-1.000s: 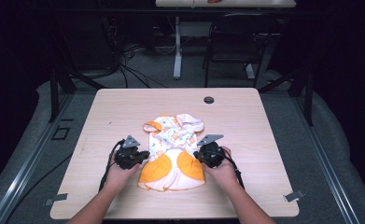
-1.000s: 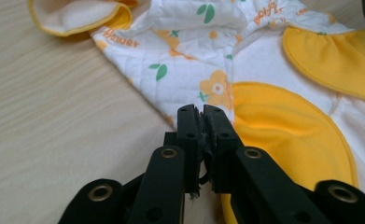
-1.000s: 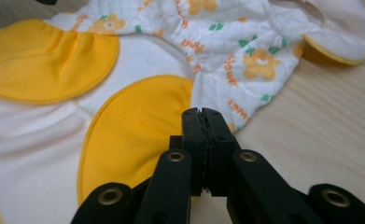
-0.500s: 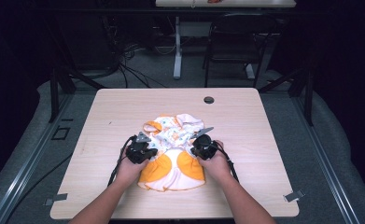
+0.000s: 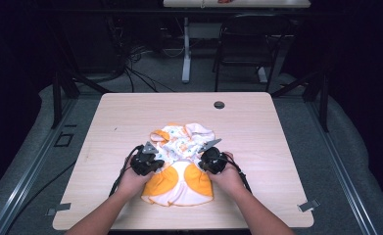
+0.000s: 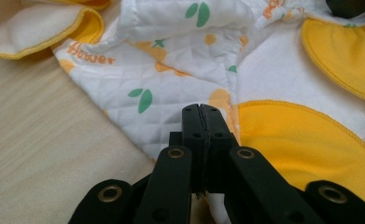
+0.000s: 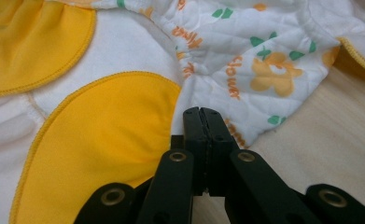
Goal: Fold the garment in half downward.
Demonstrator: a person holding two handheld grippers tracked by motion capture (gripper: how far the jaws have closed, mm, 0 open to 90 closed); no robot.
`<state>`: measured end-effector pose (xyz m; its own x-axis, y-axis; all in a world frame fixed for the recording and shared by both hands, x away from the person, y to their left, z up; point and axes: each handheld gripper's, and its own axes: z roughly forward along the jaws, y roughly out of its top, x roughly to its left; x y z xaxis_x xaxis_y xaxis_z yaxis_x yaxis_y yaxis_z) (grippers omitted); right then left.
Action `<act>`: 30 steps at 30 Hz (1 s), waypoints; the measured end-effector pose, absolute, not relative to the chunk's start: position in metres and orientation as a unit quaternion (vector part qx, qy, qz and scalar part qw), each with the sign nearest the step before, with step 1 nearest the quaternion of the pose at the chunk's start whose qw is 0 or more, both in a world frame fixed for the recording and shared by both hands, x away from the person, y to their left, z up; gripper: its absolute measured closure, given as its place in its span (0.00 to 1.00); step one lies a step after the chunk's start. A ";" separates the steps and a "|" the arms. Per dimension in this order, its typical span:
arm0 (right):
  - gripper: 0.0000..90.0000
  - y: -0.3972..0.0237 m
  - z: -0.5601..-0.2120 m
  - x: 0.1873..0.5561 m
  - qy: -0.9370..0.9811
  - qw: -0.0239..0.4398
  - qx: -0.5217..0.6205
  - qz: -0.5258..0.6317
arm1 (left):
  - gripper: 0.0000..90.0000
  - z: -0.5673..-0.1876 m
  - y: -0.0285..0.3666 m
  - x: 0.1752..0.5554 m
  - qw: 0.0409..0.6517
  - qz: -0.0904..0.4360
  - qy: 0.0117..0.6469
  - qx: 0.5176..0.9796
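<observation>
Quilted white-and-orange baby garment [image 5: 179,164], crumpled

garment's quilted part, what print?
White garment with orange flowers, green leaves and orange lettering; clearest in the right gripper view.

The left gripper [image 6: 201,108] has its two black jaws pressed together over the quilted white garment [image 6: 171,70], just beside a yellow patch [image 6: 301,140]. The garment lies on the wooden table [image 6: 35,149], and its yellow-edged flap [image 6: 35,28] is at the top left.
</observation>
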<state>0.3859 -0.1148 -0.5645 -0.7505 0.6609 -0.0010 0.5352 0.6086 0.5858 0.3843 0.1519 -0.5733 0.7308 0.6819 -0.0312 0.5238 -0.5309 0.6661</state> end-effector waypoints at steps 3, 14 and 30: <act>1.00 -0.116 -0.564 0.382 0.893 0.106 0.330 0.287 | 1.00 -0.573 0.152 0.380 0.338 0.112 0.343 0.869; 1.00 -0.117 -0.563 0.368 0.903 0.091 0.312 0.280 | 1.00 -0.573 0.156 0.366 0.344 0.094 0.335 0.872; 1.00 -0.116 -0.562 0.355 0.912 0.080 0.295 0.275 | 1.00 -0.574 0.158 0.353 0.348 0.080 0.328 0.875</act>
<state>0.3552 -0.1164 -0.5616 -0.8132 0.5817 0.0160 0.4937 0.6751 0.5482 0.3532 0.1584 -0.5736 0.7722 0.6293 -0.0874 0.5174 -0.5431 0.6614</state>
